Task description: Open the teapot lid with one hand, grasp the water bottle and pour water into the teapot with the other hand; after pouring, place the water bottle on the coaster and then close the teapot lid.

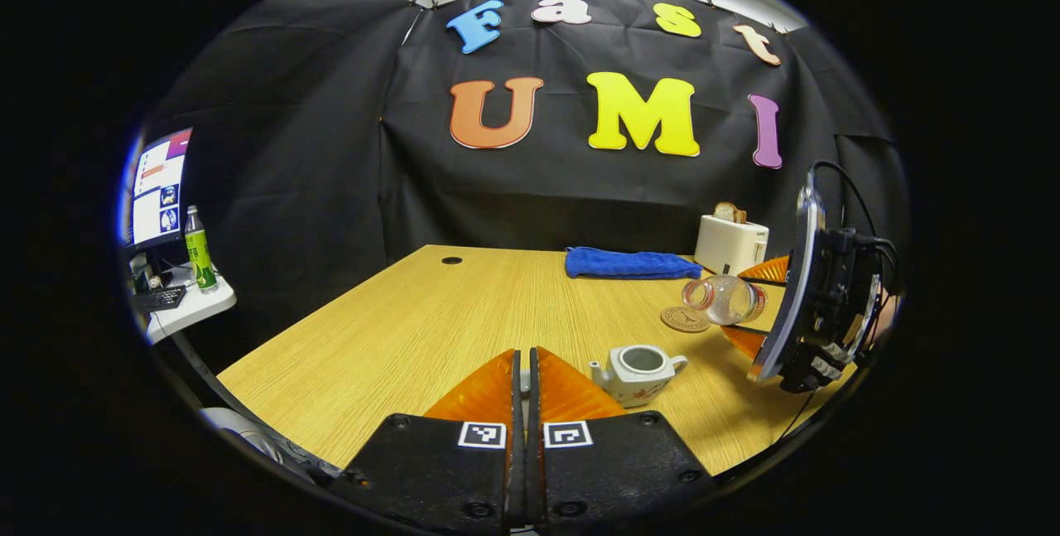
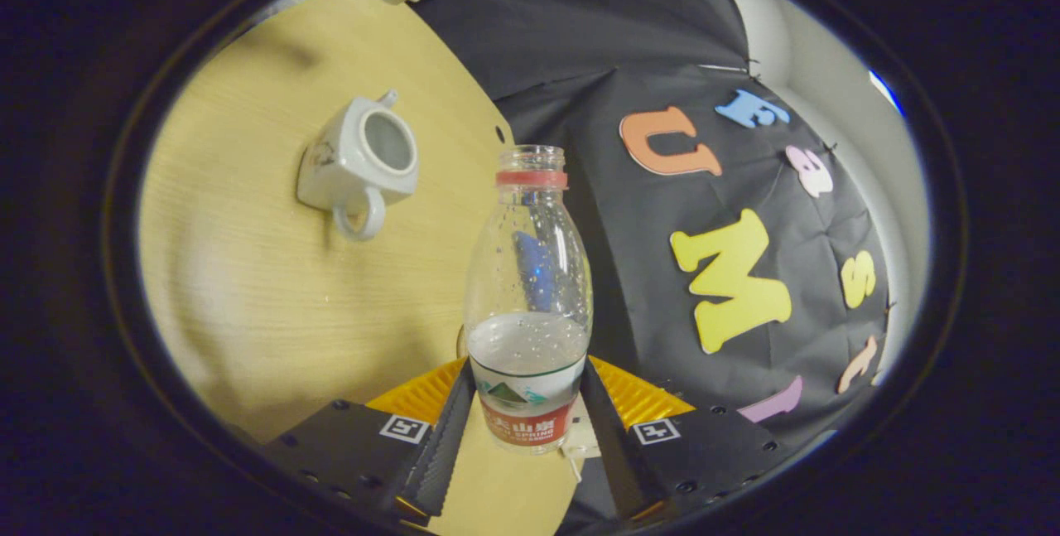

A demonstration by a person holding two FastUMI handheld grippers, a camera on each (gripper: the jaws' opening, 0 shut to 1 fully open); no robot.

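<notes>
A white teapot (image 1: 638, 370) (image 2: 360, 159) stands lidless on the wooden table (image 1: 397, 329), just right of my left gripper (image 1: 523, 358). That gripper's fingers are pressed together with a small pale piece between the tips, the teapot lid's knob; the rest of the lid is hidden under them. My right gripper (image 2: 527, 379) (image 1: 755, 306) is shut on a clear, capless water bottle (image 2: 528, 287) (image 1: 725, 298) partly filled with water. The bottle is tipped onto its side in the air, mouth toward the teapot, right of and higher than it. A round brown coaster (image 1: 686, 320) lies below the bottle's mouth.
A folded blue towel (image 1: 629, 263) lies at the table's far edge, with a white toaster (image 1: 730, 242) holding bread to its right. A small cable hole (image 1: 451, 259) sits far left. Off the table at left, a monitor (image 1: 157, 188) and green bottle (image 1: 199, 250) stand on a white side table.
</notes>
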